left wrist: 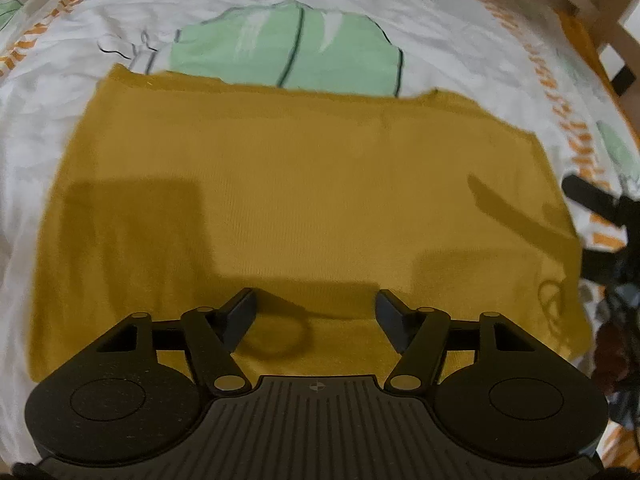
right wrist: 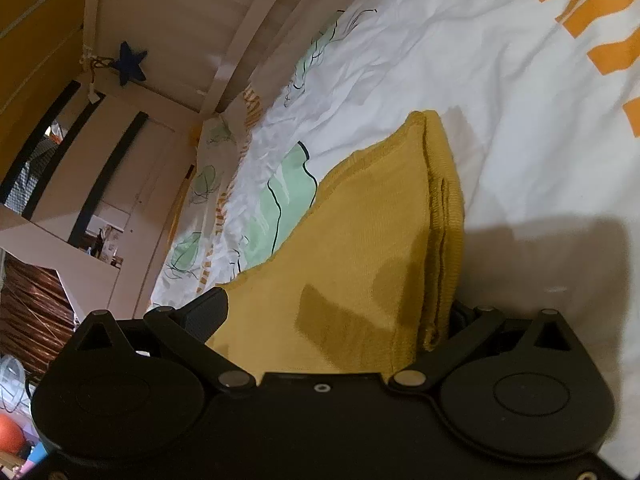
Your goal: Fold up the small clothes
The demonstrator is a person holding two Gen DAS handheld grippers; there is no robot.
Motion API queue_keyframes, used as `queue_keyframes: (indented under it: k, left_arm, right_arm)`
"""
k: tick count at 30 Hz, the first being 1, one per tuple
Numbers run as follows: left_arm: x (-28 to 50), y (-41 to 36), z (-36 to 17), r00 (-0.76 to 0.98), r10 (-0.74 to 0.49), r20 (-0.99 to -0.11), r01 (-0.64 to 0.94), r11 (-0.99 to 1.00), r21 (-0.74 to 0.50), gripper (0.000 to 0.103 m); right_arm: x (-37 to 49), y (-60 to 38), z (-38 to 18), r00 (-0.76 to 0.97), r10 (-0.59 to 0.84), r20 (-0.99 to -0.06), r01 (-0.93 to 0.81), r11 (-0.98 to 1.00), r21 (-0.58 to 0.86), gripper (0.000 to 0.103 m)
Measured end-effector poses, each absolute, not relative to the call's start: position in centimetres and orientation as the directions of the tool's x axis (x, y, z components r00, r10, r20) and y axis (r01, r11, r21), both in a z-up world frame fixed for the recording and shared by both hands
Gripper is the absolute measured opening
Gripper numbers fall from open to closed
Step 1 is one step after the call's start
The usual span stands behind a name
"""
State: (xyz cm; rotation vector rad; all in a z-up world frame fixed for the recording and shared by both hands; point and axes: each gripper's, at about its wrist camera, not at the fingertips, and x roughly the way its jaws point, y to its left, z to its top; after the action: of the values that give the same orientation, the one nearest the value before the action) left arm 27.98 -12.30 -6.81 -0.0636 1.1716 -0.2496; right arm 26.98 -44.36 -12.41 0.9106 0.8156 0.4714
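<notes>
Your left claw [left wrist: 316, 312] hangs over the near part of the mustard-yellow garment [left wrist: 280, 208], pointing steeply down, its jaws spread wide with nothing between them; only bare cloth shows in the gap, and the fingers' shadow falls on the knit just below.

Your right claw [right wrist: 332, 320] sits low at the garment's right edge. Its jaws stand wide too, and the folded stack of the yellow garment [right wrist: 360, 240] fills the space between them: one finger [right wrist: 206, 314] shows above the cloth on the picture's left, the other is mostly hidden behind the thick folded edge on the right. Whether the pads press the cloth, you cannot tell from this view.

The garment lies folded into a broad rectangle, flat on the bedsheet [left wrist: 80, 40], several layers showing along its right side. The sheet is white with pale green shapes and orange markings. Beyond the bed, the right-wrist view shows a white slatted frame [right wrist: 240, 32] and a dark blue star [right wrist: 130, 63] hanging by it.
</notes>
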Motion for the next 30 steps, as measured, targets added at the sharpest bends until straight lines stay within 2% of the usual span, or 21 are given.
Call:
queue_keyframes:
  k: [7,10,12,17,19,20,21,30]
  left_arm:
    - [30.3,-6.8,-4.5,0.44,-0.128,-0.889,0.055,0.992,-0.115,0.064]
    - [31.2,-4.4,-4.6,0.449,-0.083,-0.89,-0.002,0.996,-0.094,0.064]
    - [31.7,-3.1,-5.0,0.456,-0.08,-0.886,-0.034,0.994,-0.107,0.064]
    - [32.9,-1.8,-5.6,0.45,-0.062,-0.891,-0.014,0.997,-0.076,0.064]
    - [33.2,-1.7,-5.2,0.472,-0.033,-0.881,-0.012,0.999,-0.044,0.064]
    - [33.4,-1.7,-5.1,0.481,-0.029,-0.876,-0.01,0.999,-0.038,0.064]
    - [33.5,-1.6,-4.9,0.483,-0.036,-0.875,-0.005,0.999,-0.044,0.064]
    - [34.1,0.2,-4.2,0.455,-0.107,-0.884,0.014,0.993,-0.114,0.064]
  right_arm:
    - [26.9,-44.1,-12.3,0.602,0.674,-0.427,-0.053,0.568,0.821,0.1]
    - [26.8,-44.1,-12.3,0.598,0.665,-0.447,-0.046,0.586,0.809,0.088]
    - [26.8,-44.3,-12.6,0.597,0.661,-0.454,-0.021,0.579,0.815,0.071]
    - [26.6,-44.4,-12.8,0.606,0.628,-0.489,-0.001,0.615,0.788,0.058]
    - [26.5,-44.4,-12.7,0.609,0.601,-0.517,0.013,0.644,0.765,0.049]
    - [26.4,-44.4,-12.6,0.612,0.587,-0.529,0.024,0.656,0.755,0.039]
    - [26.3,-44.4,-12.6,0.618,0.574,-0.538,0.033,0.664,0.747,0.034]
    - [25.6,-40.7,-8.8,0.662,0.42,-0.621,0.037,0.809,0.587,0.024]
